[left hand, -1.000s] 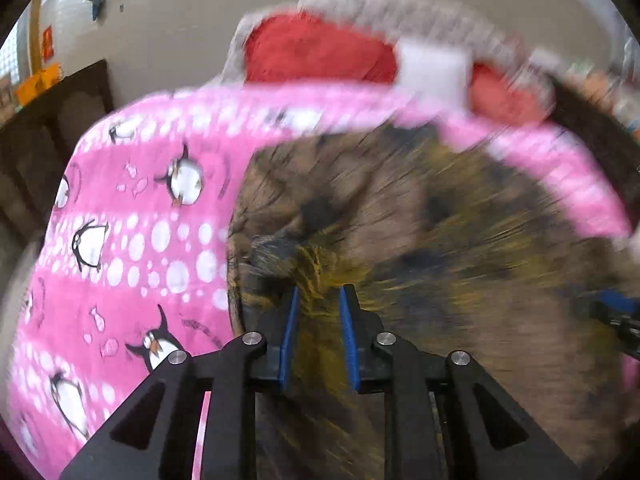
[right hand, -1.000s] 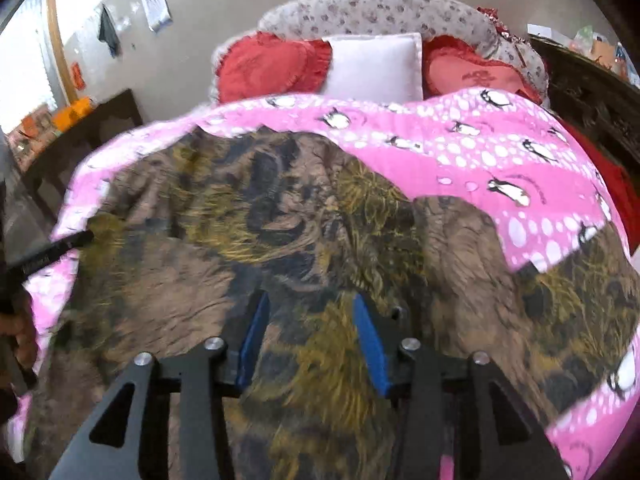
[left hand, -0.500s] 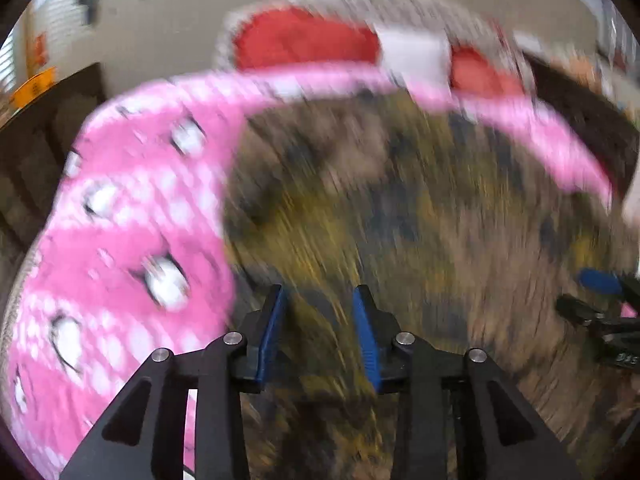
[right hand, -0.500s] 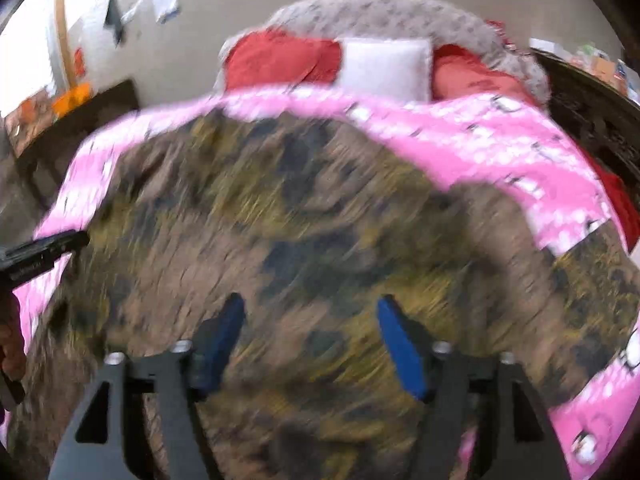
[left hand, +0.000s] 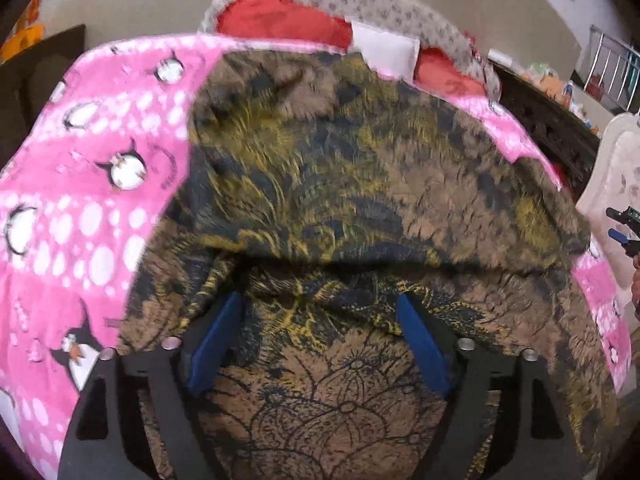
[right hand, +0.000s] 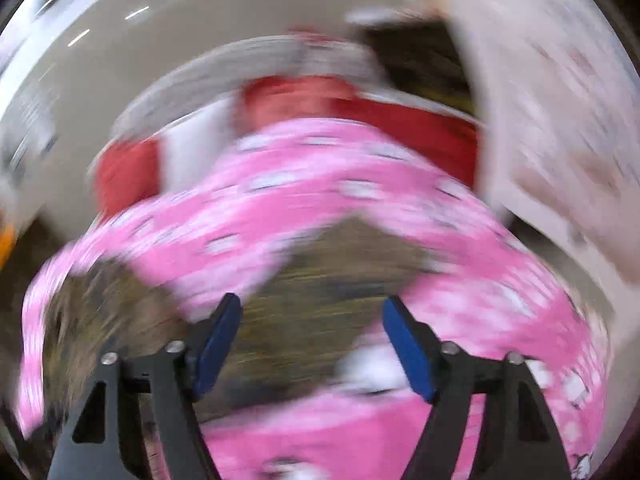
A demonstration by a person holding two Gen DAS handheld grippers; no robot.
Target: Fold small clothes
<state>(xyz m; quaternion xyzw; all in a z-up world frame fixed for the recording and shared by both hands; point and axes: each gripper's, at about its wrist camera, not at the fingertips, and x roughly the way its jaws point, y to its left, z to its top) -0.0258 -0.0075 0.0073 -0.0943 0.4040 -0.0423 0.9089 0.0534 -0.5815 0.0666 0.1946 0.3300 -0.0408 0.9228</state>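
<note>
On the pink penguin blanket (left hand: 92, 208) lies the brown-and-yellow printed garment (left hand: 360, 184), folded over; left tongs (left hand: 320, 340) and right tongs (right hand: 310, 344) both gape wide, holding nothing.

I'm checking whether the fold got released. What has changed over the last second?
Both grippers let go: the left gripper, shut on the brown patterned garment before, now has its jaws wide open; the right gripper opened wider and is swinging away. The garment stays on the pink blanket.
</note>
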